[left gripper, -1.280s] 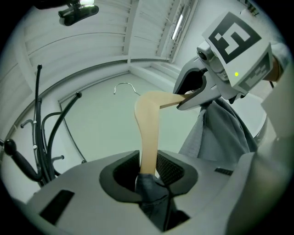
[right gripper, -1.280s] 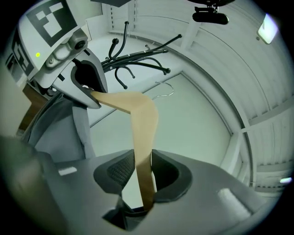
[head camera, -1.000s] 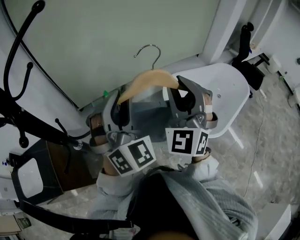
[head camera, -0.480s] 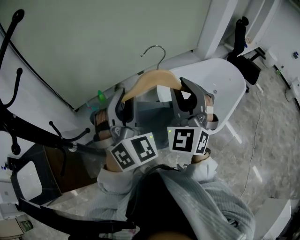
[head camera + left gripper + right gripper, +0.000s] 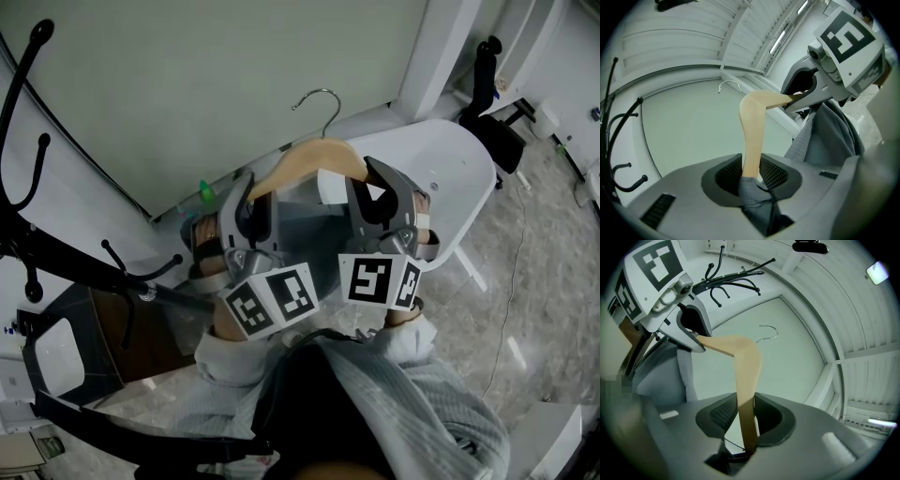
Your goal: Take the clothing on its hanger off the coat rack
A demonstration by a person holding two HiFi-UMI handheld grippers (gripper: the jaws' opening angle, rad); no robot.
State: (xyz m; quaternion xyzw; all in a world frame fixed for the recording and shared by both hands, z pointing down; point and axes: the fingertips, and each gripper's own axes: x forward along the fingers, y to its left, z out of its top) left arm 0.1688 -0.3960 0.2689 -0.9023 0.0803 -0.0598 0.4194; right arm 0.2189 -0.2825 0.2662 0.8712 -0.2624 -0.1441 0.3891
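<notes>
Both claws are clamped on the wooden hanger (image 5: 314, 156): my left gripper (image 5: 247, 201) grips its left arm with grey clothing (image 5: 302, 225) pinched in, my right gripper (image 5: 368, 187) grips the right arm. Its hook (image 5: 321, 97) is in open air, well apart from the coat rack (image 5: 58, 253) at left.

The left gripper (image 5: 247, 208) and the right gripper (image 5: 377, 195) have moulded grey shells with rounded jaws. The inner face of each jaw carries a black pad (image 5: 774, 172) with a fine mesh texture. Each gripper bears a white cube (image 5: 271, 300) printed with black square markers. The person wears light grey ribbed sleeves (image 5: 427, 389).
</notes>
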